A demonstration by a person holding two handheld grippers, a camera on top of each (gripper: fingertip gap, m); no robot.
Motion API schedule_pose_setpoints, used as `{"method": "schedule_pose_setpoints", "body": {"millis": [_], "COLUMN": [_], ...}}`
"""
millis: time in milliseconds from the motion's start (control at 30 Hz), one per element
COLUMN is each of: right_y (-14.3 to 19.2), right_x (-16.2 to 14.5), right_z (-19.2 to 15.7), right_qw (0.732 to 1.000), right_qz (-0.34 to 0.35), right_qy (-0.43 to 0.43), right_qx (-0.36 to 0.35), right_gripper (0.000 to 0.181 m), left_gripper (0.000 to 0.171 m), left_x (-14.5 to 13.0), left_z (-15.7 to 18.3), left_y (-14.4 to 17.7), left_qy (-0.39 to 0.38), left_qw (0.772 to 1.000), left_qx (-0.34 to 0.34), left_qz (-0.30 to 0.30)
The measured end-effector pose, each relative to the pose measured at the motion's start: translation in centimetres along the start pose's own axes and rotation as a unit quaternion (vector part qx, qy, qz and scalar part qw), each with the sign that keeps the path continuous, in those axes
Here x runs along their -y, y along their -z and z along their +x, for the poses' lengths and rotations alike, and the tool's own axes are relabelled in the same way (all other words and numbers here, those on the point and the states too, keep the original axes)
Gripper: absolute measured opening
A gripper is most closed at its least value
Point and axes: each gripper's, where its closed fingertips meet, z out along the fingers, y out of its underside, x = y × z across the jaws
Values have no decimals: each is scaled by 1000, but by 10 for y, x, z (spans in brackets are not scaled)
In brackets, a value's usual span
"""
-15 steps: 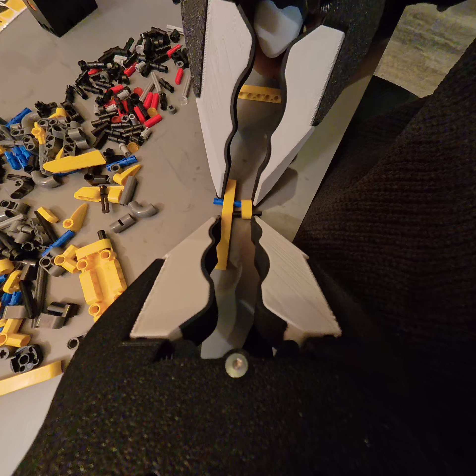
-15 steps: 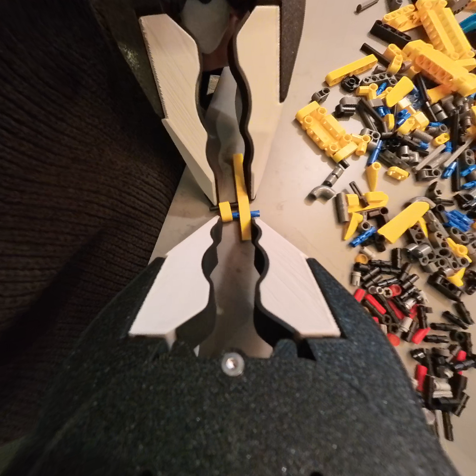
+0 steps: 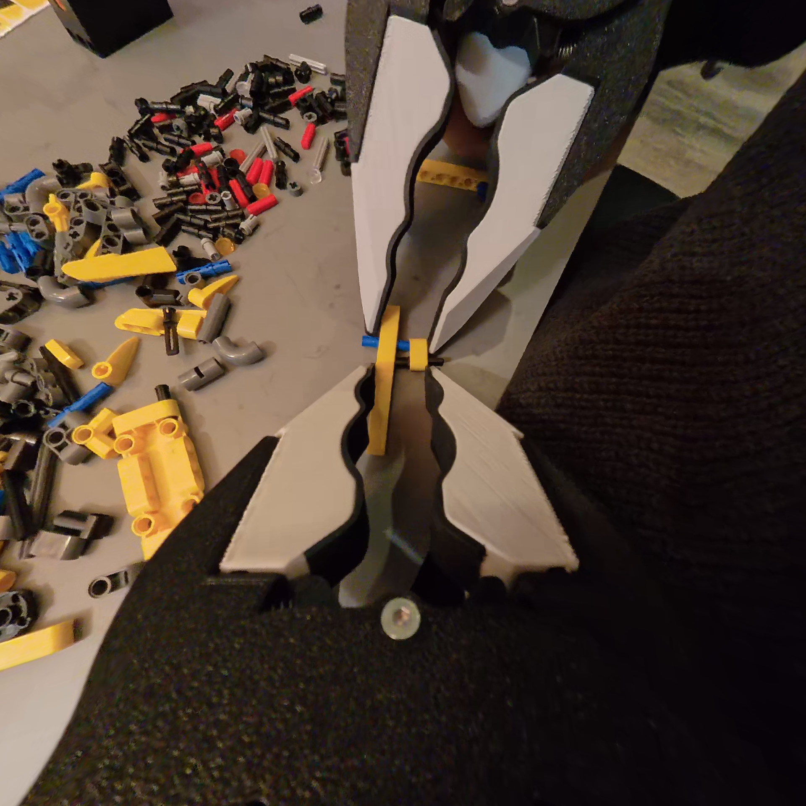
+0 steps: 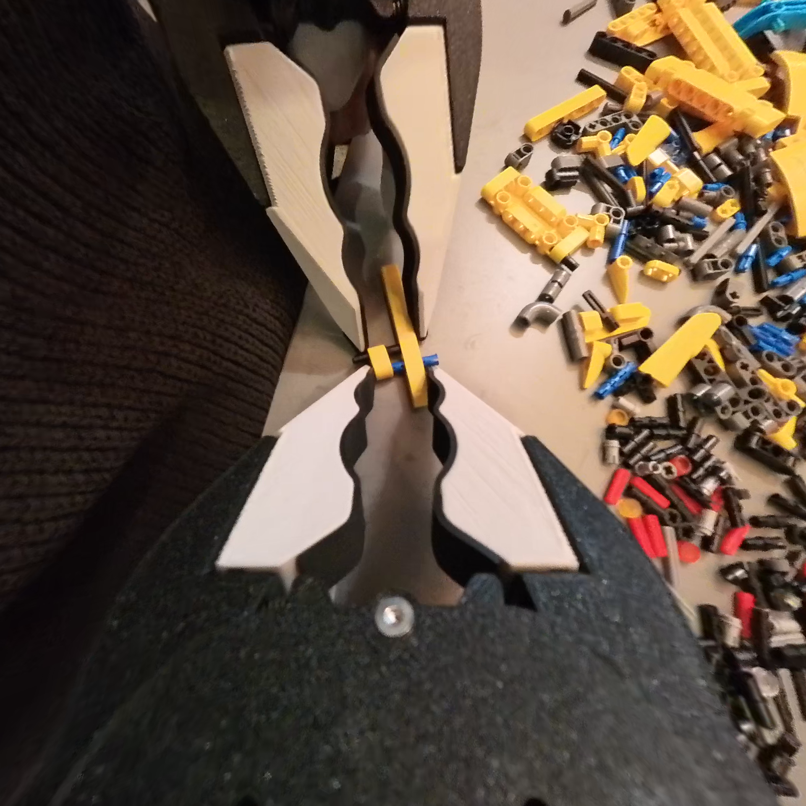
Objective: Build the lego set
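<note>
Nothing's really moved since a moment ago. The left gripper (image 3: pixel 400 370) and right gripper (image 4: pixel 400 373) meet tip to tip, both sets of fingers clenched on the yellow beam assembly (image 3: pixel 384 392) mid-frame over the surface (image 3: pixel 305 296). Loose parts (image 3: pixel 196 196) sit upper left.

Two handheld grippers: left gripper (image 3: pixel 399 370) and right gripper (image 4: pixel 401 377) alike, with speckled black bodies, pale grey-white wedge fingers (image 3: pixel 305 493) edged in wavy black pads, one silver screw (image 3: pixel 400 618) at centre. Dark ribbed knit sleeve (image 3: pixel 654 414) alongside.
</note>
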Motion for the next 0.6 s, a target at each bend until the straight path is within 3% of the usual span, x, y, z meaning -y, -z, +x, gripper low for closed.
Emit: {"method": "schedule_pose_setpoints", "body": {"millis": [200, 600], "right_y": [0, -1], "right_x": [0, 0], "right_z": [-1, 0], "right_qw": [1000, 1000], "right_qz": [0, -16], "right_qy": [13, -13], "right_qx": [8, 13], "right_gripper": [23, 24], "left_gripper": [21, 20], "left_x": [0, 0], "left_z": [0, 0], "left_y": [0, 0], "left_qy": [-27, -9], "left_qw": [1000, 1000], "left_qx": [8, 4], "left_qz": [-4, 6]}}
